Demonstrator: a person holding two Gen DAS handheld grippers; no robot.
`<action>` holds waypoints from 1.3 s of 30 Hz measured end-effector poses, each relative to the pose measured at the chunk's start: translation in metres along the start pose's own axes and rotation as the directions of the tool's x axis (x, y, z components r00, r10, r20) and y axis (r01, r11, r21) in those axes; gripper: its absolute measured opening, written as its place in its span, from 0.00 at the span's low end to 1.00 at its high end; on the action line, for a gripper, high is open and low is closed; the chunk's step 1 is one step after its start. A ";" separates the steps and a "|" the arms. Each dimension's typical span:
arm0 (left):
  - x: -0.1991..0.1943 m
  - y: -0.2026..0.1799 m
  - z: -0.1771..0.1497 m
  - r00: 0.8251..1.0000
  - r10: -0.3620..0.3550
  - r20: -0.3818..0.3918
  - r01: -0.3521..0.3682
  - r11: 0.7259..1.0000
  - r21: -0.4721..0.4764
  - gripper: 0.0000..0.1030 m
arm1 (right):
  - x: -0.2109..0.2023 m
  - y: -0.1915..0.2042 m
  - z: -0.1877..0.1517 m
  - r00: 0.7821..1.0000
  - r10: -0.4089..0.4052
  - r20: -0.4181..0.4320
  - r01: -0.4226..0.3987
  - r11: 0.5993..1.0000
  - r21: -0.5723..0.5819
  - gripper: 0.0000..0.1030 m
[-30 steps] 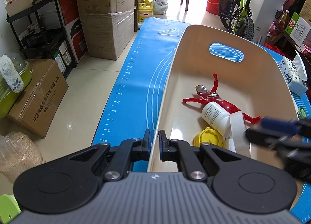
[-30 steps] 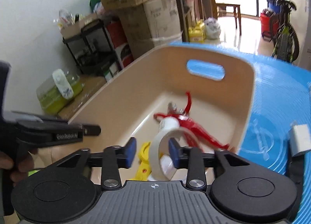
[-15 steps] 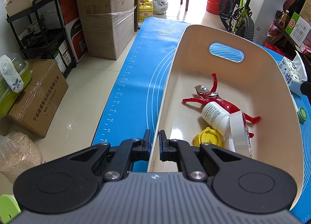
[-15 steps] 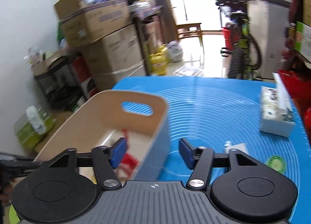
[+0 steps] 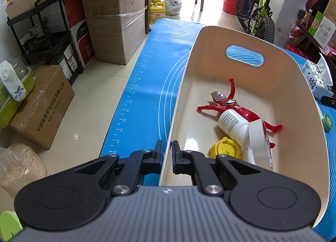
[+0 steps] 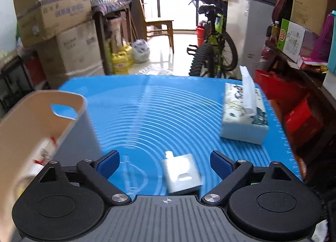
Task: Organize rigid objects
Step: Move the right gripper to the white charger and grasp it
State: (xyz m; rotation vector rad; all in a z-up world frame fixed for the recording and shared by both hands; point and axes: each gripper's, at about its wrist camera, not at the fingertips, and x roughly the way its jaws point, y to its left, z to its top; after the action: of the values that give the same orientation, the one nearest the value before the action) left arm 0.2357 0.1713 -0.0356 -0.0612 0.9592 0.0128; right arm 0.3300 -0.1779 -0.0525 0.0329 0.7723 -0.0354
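So far, partly done. The cream bin point(image 5: 283, 86) sits on the blue mat point(image 6: 168, 115) covering the surface, at its left side in the right wrist view. Already inside the bin: a red toy figure point(image 5: 235, 107), a white bottle point(image 5: 233, 125) lying across it, a white tape roll point(image 5: 258, 141) leaning against the bottle, and a yellow lid point(image 5: 224, 150) beside them.

Left on the mat: a tissue box point(image 6: 243, 113) at the far right, a small white flat device point(image 6: 181, 173), and a small green cap point(image 5: 327, 123) just outside the bin's right wall.

Left tongs point(image 5: 167, 153): clamped on the bin's near left wall, apparently steadying it. Right tongs point(image 6: 164, 165): jaws opening, nearly full spread, nothing pressed between them; the white device lies on the mat within their gap.

Judgement: the device looks the next pick; cap to follow, tissue box uncertain.
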 end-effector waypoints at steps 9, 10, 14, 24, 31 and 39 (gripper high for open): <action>0.000 -0.001 0.000 1.000 0.004 -0.002 -0.004 1.000 0.004 0.10 | 0.035 -0.003 -0.007 0.999 -0.011 -0.032 0.007 0.994 -0.111 0.91; 0.000 -0.001 0.000 1.000 0.004 -0.002 -0.004 1.000 0.003 0.10 | 0.039 -0.002 -0.008 0.999 -0.021 -0.038 0.016 0.993 -0.118 0.91; 0.000 -0.001 0.000 1.000 0.003 -0.002 -0.003 1.000 0.003 0.10 | 0.050 -0.007 -0.012 0.999 -0.014 -0.047 0.009 0.995 -0.098 0.91; 0.001 -0.003 0.000 1.000 0.011 -0.002 -0.011 1.000 0.011 0.10 | 0.069 -0.019 -0.022 0.998 -0.022 -0.062 0.022 1.000 -0.008 0.72; 0.002 -0.005 0.001 1.000 0.017 -0.003 -0.017 1.000 0.012 0.10 | 0.065 -0.010 -0.026 0.998 -0.025 -0.058 0.021 0.997 -0.074 0.49; 0.002 -0.004 0.001 1.000 0.016 -0.003 -0.016 1.000 0.010 0.10 | 0.034 -0.006 -0.029 1.000 -0.023 0.019 0.023 0.999 -0.045 0.50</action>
State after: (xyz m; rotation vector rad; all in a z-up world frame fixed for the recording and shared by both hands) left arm 0.2375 0.1670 -0.0365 -0.0438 0.9629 0.0229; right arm 0.3336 -0.1832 -0.0973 -0.0189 0.7548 -0.0403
